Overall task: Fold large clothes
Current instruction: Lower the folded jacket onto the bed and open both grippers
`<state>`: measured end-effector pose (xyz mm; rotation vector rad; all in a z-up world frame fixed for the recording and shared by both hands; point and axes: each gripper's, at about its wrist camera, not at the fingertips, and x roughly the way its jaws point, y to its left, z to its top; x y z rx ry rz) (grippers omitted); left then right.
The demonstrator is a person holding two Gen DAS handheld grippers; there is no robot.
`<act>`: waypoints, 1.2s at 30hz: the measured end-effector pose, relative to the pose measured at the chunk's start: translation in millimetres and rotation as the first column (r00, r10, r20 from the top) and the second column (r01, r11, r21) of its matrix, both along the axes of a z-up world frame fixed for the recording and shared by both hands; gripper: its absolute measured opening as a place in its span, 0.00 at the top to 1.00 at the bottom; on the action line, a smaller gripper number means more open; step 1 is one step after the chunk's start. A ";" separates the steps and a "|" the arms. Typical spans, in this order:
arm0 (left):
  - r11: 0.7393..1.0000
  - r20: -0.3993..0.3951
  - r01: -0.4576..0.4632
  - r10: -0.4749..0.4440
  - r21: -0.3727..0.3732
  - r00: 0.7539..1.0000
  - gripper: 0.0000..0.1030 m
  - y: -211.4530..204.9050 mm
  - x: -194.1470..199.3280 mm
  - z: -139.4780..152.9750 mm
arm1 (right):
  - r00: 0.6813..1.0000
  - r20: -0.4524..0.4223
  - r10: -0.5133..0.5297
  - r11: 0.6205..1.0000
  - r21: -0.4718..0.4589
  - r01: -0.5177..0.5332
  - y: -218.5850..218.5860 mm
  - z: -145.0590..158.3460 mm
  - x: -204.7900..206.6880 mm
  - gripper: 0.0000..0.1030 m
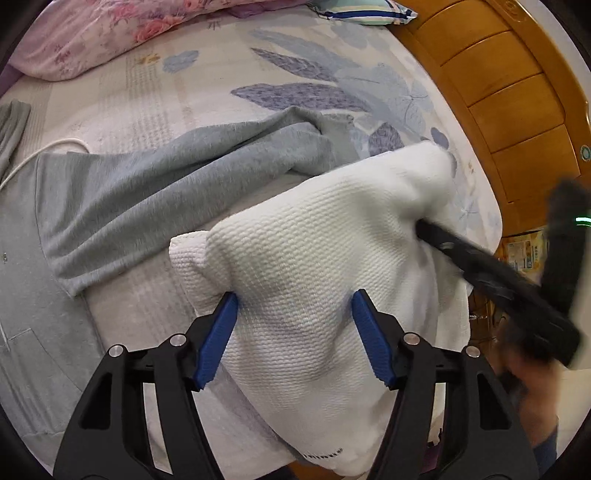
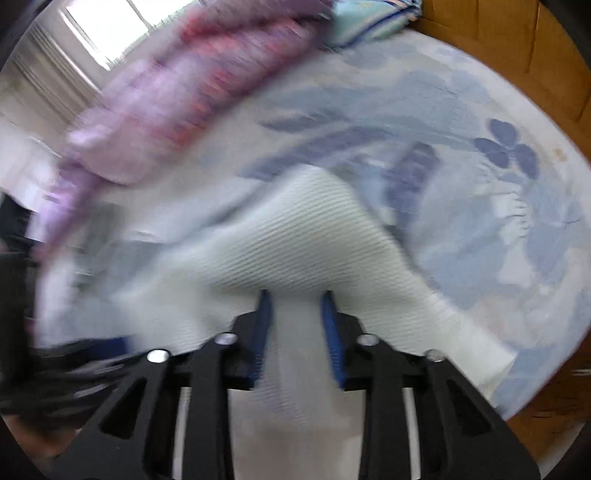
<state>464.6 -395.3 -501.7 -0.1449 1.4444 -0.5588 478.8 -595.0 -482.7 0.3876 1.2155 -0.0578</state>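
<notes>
From the left wrist, one white knitted garment (image 1: 314,266) lay bunched on the bed (image 1: 177,92), beside one grey garment (image 1: 155,195). The left gripper (image 1: 293,306) stood wide, its two blue pads (image 1: 218,339) flanking the white knit, seemingly without pinching it. Two pillows (image 1: 96,33) lay beyond.

From the right wrist, badly blurred, the right gripper (image 2: 295,306) stood narrow with white cloth between its pads; whether it pinched, I could not tell.
</notes>
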 end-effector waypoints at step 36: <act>0.956 0.116 -0.295 0.292 0.008 0.949 0.11 193.8 -155.6 22.2 | 0.965 -0.167 0.201 0.949 -0.212 -0.234 128.5 36.1 -173.3 0.16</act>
